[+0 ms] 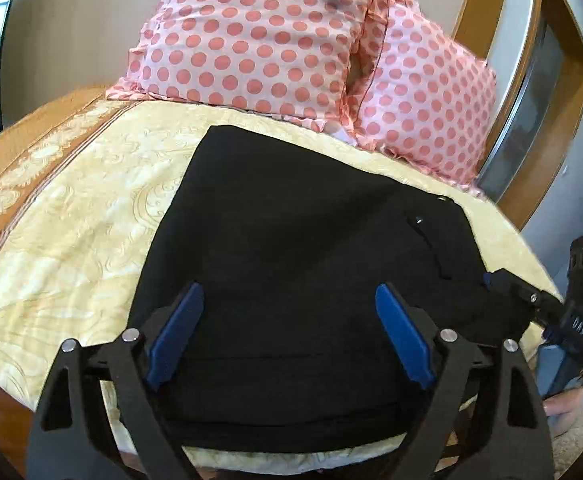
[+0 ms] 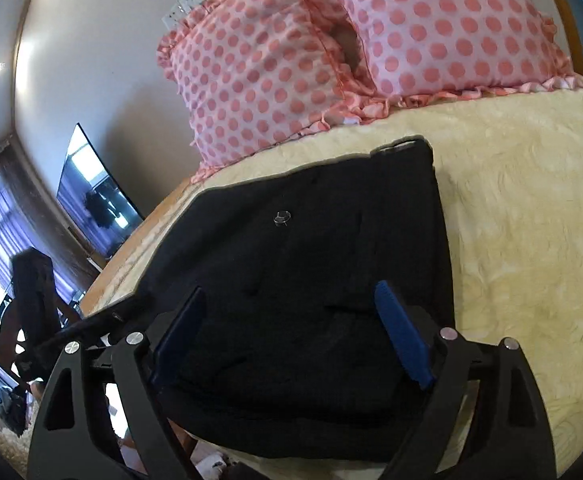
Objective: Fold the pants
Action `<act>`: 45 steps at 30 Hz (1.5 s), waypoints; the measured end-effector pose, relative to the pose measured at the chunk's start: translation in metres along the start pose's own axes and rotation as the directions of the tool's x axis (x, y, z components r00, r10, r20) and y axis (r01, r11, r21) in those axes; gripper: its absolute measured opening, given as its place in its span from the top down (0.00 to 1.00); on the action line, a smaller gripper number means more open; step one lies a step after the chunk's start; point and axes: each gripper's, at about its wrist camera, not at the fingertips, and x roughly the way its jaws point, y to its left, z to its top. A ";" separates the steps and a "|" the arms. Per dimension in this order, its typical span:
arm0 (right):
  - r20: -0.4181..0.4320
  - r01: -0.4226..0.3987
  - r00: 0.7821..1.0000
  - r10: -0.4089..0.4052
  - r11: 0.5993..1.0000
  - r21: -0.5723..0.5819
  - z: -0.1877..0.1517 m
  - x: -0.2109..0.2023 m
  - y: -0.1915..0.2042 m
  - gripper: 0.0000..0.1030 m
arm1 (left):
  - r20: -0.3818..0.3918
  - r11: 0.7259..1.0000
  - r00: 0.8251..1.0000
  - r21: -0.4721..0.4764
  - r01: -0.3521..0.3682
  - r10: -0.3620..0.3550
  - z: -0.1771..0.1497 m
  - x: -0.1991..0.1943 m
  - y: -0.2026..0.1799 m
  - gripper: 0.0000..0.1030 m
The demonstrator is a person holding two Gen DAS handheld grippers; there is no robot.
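Observation:
Black pants [image 1: 291,248] lie folded into a flat rectangle on the cream bedspread [image 1: 83,248]. They also show in the right wrist view [image 2: 311,260], with a metal button [image 2: 282,217] on top. My left gripper [image 1: 289,304] is open and empty, its blue pads spread above the near part of the pants. My right gripper [image 2: 289,300] is open and empty above the same pants. The right gripper also shows at the right edge of the left wrist view [image 1: 507,284], by the pants' right side.
Two pink polka-dot pillows [image 1: 259,36] [image 2: 443,24] lean at the head of the bed. An orange patterned border [image 1: 23,152] runs along the bed's left edge. A wooden frame [image 1: 551,92] stands to the right. A TV [image 2: 91,188] hangs on the wall.

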 end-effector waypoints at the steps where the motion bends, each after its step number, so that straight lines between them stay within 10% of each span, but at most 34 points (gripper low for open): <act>1: 0.008 0.001 1.000 -0.001 1.000 0.000 0.003 -0.004 0.001 0.15 | 0.006 1.000 1.000 0.001 0.006 -0.006 -0.001 0.000 0.001 0.15; 5: 0.101 0.040 0.994 -0.048 0.996 0.082 0.028 -0.020 -0.021 0.16 | 0.030 0.999 0.999 0.002 0.038 -0.038 -0.007 -0.009 0.004 0.15; 14: -0.103 0.110 0.991 -0.087 0.961 0.254 0.049 0.031 -0.077 0.41 | 0.048 0.997 0.995 0.000 0.083 -0.083 -0.011 -0.025 0.001 0.15; 23: -0.121 0.099 0.990 -0.077 0.978 0.186 0.045 0.036 -0.068 0.59 | 0.060 0.996 0.995 0.017 0.083 -0.084 -0.013 -0.024 -0.002 0.13; 33: -0.113 0.054 0.993 -0.034 0.983 0.174 0.047 0.037 -0.071 0.68 | 0.014 0.988 0.997 -0.128 0.082 -0.081 0.063 -0.030 0.047 0.16; 40: -0.130 0.054 0.991 -0.034 0.988 0.148 0.049 0.040 -0.069 0.67 | -0.263 0.975 0.958 -0.215 0.058 -0.115 0.084 0.048 0.079 0.51; 45: -0.104 0.034 0.994 -0.019 0.990 0.138 0.053 0.036 -0.067 0.82 | -0.226 0.968 0.961 -0.229 0.106 -0.159 0.084 0.047 0.082 0.88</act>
